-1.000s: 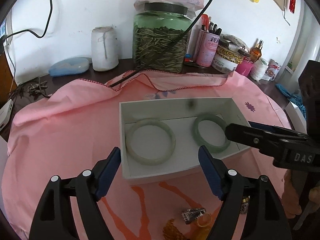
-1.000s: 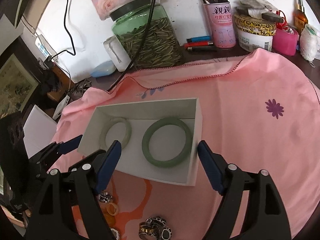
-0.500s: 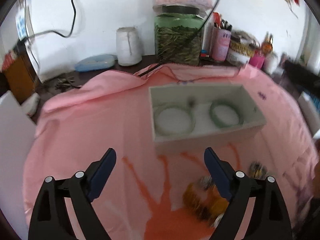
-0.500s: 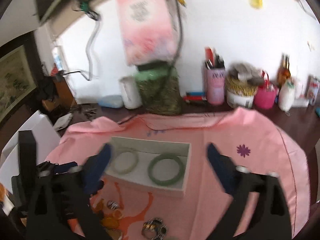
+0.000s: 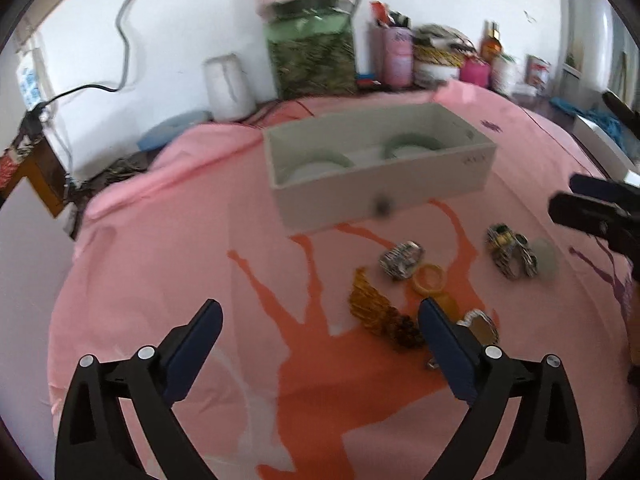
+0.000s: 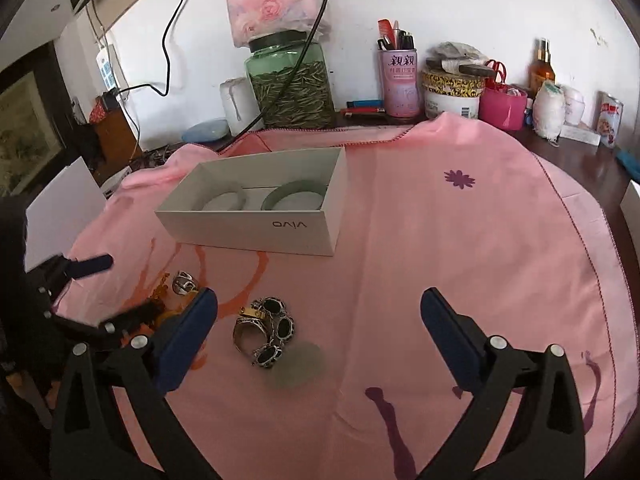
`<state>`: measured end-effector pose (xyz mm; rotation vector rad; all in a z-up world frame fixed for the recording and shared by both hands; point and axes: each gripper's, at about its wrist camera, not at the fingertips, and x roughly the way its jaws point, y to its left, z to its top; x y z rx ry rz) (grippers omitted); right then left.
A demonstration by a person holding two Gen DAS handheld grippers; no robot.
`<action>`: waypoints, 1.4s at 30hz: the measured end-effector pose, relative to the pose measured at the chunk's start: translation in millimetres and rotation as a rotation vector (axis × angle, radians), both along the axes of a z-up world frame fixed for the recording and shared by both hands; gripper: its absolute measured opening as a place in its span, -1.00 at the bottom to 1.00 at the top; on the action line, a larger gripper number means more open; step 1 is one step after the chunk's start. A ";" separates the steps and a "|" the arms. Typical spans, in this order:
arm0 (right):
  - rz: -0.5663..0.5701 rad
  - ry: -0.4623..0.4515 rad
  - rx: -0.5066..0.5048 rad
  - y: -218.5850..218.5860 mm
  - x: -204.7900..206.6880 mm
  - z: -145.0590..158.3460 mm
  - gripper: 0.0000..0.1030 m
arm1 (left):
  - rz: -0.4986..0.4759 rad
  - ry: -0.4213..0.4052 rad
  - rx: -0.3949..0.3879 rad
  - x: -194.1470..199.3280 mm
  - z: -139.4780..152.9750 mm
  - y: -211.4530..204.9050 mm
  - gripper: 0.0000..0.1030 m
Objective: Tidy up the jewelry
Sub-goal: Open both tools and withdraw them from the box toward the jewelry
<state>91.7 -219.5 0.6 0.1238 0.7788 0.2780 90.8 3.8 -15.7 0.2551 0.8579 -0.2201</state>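
Right view alone reads "vivo" on white box [image 6: 256,216]; left view blurred. Left gripper [image 5: 318,330] jaws just widened, released, empty; right gripper [image 6: 318,320] released, empty. Rings [image 6: 264,330] ahead between right jaws.

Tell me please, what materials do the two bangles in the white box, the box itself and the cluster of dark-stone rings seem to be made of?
Bangles: pale green, smooth and slightly translucent, so probably jade or a glass imitation.
White box: matte card, thin straight walls with a printed logo.
Rings: shiny silver-coloured metal holding glossy black oval stones; one has a gold-coloured part. The exact metal cannot be told.
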 end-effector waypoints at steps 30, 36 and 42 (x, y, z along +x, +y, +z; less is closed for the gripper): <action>-0.010 0.070 0.095 -10.8 2.7 -3.4 0.89 | 0.021 0.040 -0.009 6.1 -9.4 3.6 0.57; 0.001 0.070 0.083 -7.2 2.1 -3.7 0.89 | 0.056 0.112 -0.120 17.2 -11.3 22.9 0.45; 0.018 0.074 0.073 -2.6 1.8 -5.9 0.89 | 0.059 0.112 -0.154 18.6 -7.9 26.5 0.05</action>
